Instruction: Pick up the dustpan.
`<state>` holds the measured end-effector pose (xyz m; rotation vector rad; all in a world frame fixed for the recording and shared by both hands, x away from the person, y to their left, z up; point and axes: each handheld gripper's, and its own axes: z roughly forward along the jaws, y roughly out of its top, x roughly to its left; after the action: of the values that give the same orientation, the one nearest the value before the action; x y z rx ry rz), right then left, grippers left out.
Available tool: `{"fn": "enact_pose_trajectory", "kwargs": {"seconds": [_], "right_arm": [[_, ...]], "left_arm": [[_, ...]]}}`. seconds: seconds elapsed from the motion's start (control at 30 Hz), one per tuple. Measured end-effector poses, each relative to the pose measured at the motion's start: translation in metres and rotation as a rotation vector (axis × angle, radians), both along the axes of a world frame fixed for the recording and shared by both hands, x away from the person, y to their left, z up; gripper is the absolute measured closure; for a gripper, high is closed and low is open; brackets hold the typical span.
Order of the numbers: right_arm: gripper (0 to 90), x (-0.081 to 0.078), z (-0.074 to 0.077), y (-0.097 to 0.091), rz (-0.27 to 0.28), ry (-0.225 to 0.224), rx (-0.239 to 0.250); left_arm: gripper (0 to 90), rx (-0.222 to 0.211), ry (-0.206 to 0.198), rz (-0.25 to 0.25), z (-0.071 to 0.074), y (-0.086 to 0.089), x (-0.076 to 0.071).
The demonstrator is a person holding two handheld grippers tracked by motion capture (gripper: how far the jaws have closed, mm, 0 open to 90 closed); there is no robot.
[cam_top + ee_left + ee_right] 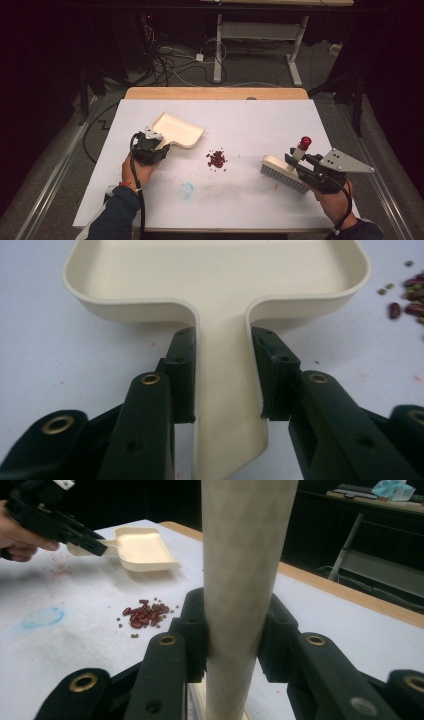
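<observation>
Right claw (300, 161), near right: clenched on brush handle (240, 580), brush (282, 174) bristles down on surface (260, 125), long axis slanting near-right. Bean pile (216, 159) lies left of brush, between 2 tools. Left claw (159, 143), slightly farther: clenched on dustpan (178, 130) handle, pan mouth facing far-right, hand low, forearm from near edge.

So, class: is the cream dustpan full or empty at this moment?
Empty. The dustpan shows a bare cream floor in the left gripper view, and the red beans lie in a small pile on the white table.
</observation>
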<state>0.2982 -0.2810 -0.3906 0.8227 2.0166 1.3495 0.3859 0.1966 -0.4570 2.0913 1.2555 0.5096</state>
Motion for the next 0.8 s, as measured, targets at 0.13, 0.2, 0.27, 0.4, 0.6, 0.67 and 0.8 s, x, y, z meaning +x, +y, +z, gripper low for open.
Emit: {"fn": "enact_pose_trajectory", "kwargs": {"seconds": [0.13, 0.2, 0.27, 0.4, 0.6, 0.67, 0.8], "right_arm": [[70.2, 0.001, 0.001, -0.002, -0.011, -0.003, 0.007], [70.2, 0.002, 0.002, -0.003, -0.014, -0.005, 0.008], [70.2, 0.002, 0.003, -0.003, -0.017, -0.004, 0.011], [70.2, 0.003, 0.003, -0.003, -0.015, 0.000, 0.015], [70.2, 0.005, 0.001, -0.004, -0.022, 0.009, 0.024], [70.2, 0.005, 0.002, -0.004, -0.028, 0.008, 0.025], [70.2, 0.007, 0.002, -0.004, -0.032, 0.011, 0.028]], "left_arm": [[63.7, 0.005, 0.002, -0.044, 0.005, 0.005, -0.017], [63.7, 0.012, 0.004, -0.068, 0.005, 0.007, -0.027], [63.7, 0.014, 0.009, -0.092, 0.006, 0.010, -0.037], [63.6, -0.013, 0.029, -0.120, 0.009, 0.018, -0.058], [63.6, -0.026, 0.066, -0.182, 0.005, 0.023, -0.087], [63.7, -0.027, 0.082, -0.207, 0.003, 0.024, -0.097], [63.6, -0.025, 0.088, -0.230, 0.000, 0.024, -0.102]]}}
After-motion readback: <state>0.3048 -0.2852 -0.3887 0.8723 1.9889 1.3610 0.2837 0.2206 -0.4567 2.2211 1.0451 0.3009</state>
